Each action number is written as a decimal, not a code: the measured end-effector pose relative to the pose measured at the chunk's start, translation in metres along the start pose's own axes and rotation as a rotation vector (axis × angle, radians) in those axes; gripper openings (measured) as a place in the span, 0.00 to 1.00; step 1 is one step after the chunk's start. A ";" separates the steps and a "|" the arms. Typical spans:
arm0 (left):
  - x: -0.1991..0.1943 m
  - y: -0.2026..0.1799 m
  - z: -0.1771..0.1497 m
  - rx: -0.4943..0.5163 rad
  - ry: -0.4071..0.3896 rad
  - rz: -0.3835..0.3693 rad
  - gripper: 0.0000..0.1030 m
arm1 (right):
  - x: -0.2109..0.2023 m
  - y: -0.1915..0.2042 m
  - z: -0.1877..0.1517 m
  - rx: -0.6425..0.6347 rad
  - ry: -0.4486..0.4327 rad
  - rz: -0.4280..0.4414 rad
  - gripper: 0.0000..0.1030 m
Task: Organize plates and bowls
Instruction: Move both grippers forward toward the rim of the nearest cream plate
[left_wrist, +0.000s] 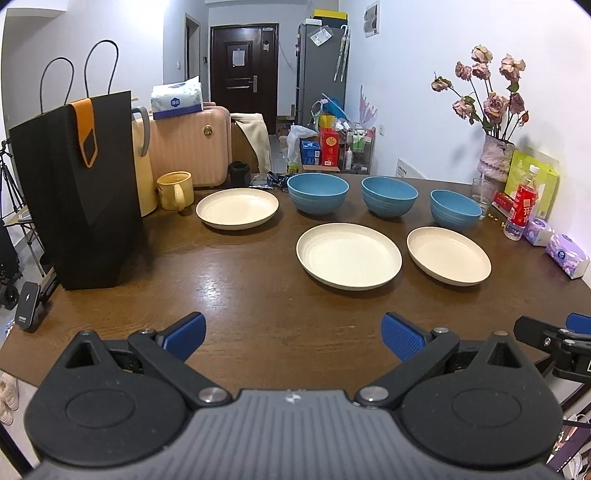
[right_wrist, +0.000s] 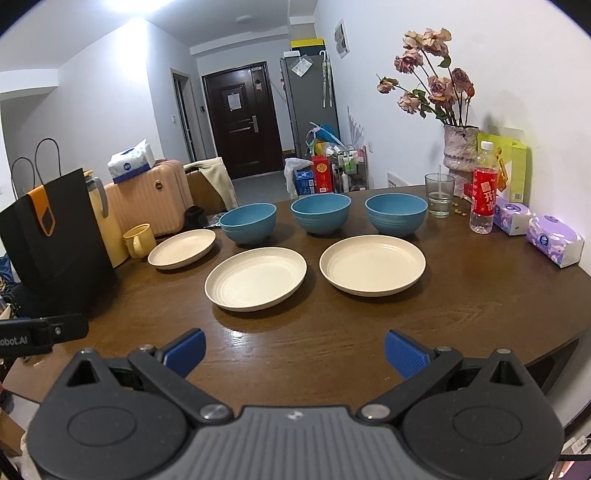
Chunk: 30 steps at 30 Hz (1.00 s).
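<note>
While both grippers are hovering over the near edge of the bench, the left gripper and right gripper are holding their blue fingers spread wide, grasping nothing. Three blue bowls are sitting upright, mouths up, in a row toward the far edge: left bowl, middle bowl, right bowl. Three cream plates are lying flat, faces up: far-left plate beside the left bowl, centre plate and right plate nearer the fingers, yet well apart from them. A black bag is standing at the left edge.
</note>
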<state>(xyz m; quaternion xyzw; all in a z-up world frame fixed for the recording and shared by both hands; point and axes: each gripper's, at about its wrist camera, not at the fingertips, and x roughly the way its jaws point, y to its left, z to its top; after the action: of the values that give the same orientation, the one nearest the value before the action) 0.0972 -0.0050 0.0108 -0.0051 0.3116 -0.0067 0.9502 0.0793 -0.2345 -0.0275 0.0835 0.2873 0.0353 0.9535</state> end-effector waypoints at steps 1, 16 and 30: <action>0.004 0.000 0.002 0.000 0.003 -0.001 1.00 | 0.003 0.000 0.002 0.001 0.002 0.000 1.00; 0.061 0.006 0.039 0.002 0.043 -0.010 1.00 | 0.060 0.008 0.030 0.034 0.039 -0.012 1.00; 0.112 0.024 0.070 -0.004 0.068 -0.009 1.00 | 0.114 0.022 0.052 0.062 0.085 -0.041 1.00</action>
<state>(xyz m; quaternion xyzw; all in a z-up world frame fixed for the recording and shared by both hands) 0.2289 0.0178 0.0004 -0.0083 0.3436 -0.0103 0.9390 0.2024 -0.2065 -0.0425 0.1056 0.3300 0.0105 0.9380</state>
